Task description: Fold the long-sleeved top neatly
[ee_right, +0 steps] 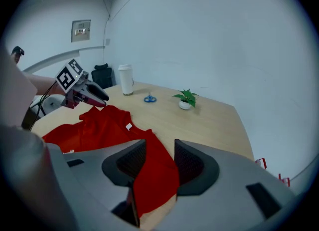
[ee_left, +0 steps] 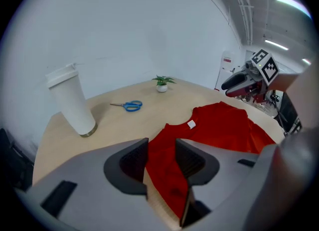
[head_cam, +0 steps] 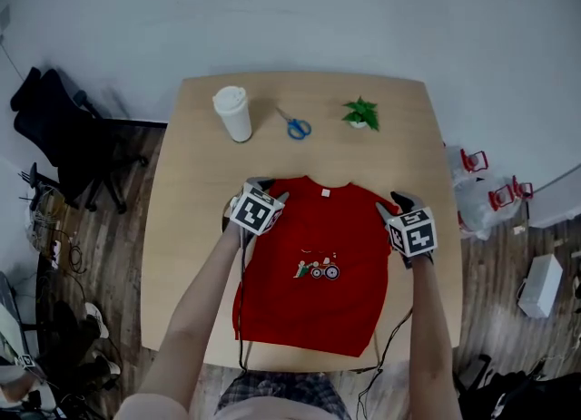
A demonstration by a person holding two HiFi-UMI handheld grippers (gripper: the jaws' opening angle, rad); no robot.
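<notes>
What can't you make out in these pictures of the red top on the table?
Red top: its sleeves cannot be told apart from the body in any view. Whether they are folded over or tucked under is unclear.
Collar tag: the print is too small to read in every view.
Chest print: in the head view it is too small to tell what it pictures.

In their own views, the left gripper and right gripper blocked my sight of the red top's near edges. From the head view, its chest print and collar label were too small for me to read.
</notes>
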